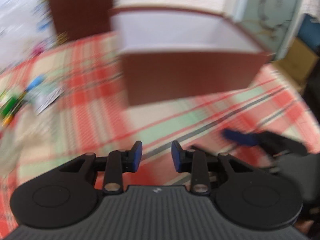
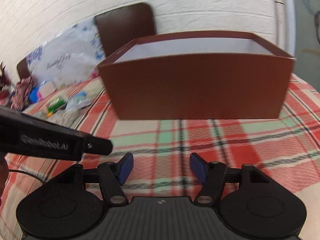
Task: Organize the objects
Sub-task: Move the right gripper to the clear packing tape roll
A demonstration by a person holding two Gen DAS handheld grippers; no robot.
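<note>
Right wrist view shows our right gripper (image 2: 160, 168) with its blue-padded fingers spread apart and empty above the woven red-and-green plaid cloth (image 2: 200, 140); our left gripper (image 1: 157, 156) hangs likewise parted, holding nothing. Beyond stands the open brown cardboard box (image 2: 196, 86), rectangular and white inside, with small blurred packets (image 2: 58, 104) scattered left of it.

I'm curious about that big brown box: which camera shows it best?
The right wrist view: the brown box sits sharp and whole, front wall and white inside visible. The left wrist view shows it too, but smeared by motion blur.
</note>
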